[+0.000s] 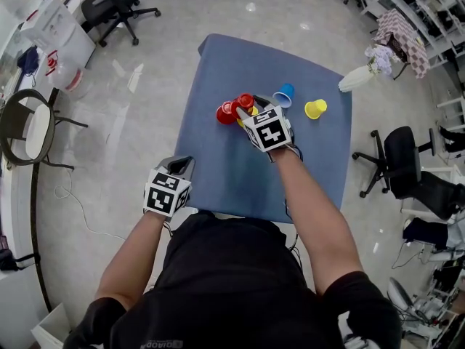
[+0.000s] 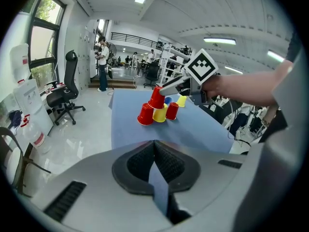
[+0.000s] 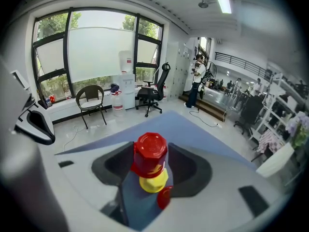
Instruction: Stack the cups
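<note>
The left hand-held gripper (image 2: pixel 154 151) hangs at the eight o'clock edge of the desk (image 1: pixel 218 173), jaws fully together on nothing. The step in hand looks like capping the pile. The right hand-held gripper (image 3: pixel 152 160), over the desk's middle, has its jaws spread wide with the pads against an upturned red cup (image 3: pixel 150 150) that sits over a yellow cup (image 3: pixel 154 181).

Next, I judge, that cup must settle squarely. Then the jaws part and draw away without nudging the pile.

The left gripper view alone shows the base row (image 2: pixel 145 115) of red, yellow and red, with the top cup perched above it. The head view shows a blue cup (image 1: pixel 284 94) and a spare yellow cup (image 1: pixel 315 108) standing apart toward three o'clock of the pile. The right gripper view catches neither.
</note>
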Demonstrator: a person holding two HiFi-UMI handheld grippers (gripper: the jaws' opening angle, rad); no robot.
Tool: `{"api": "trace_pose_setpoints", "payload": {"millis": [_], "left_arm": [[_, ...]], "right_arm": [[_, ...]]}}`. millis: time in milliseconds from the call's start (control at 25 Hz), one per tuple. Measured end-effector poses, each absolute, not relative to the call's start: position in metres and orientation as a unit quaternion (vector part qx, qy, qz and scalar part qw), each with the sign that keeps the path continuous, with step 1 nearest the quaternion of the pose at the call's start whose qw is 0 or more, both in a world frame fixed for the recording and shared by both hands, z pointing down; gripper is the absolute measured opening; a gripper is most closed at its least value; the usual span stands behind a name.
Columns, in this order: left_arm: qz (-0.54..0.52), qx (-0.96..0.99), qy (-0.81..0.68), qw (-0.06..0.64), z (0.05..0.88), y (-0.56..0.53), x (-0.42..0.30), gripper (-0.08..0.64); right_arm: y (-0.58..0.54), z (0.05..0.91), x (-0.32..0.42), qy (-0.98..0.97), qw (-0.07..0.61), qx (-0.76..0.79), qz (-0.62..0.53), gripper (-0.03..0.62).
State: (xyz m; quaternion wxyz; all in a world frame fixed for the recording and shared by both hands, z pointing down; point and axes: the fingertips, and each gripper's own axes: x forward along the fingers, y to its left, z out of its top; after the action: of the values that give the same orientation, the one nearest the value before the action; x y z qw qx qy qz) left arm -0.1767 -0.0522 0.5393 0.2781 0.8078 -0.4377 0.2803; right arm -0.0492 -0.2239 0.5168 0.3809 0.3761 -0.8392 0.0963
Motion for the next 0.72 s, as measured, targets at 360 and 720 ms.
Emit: {"api": "trace_pose_setpoints", "payload": {"millis": [360, 720], "left_arm": [[0.279, 0.815, -0.432, 0.268, 0.535, -0.057, -0.164, 0.005], [0.287, 0.82, -0.421, 0.259, 0.533, -0.064, -0.142, 0.005]], "right_arm": [[-0.199, 0.484, -0.036, -0.858, 0.318, 0.388, 0.11, 0.207], [-0.165, 0.469, 0.02, -0.858, 0.268, 0.419, 0.128, 0.207]]}}
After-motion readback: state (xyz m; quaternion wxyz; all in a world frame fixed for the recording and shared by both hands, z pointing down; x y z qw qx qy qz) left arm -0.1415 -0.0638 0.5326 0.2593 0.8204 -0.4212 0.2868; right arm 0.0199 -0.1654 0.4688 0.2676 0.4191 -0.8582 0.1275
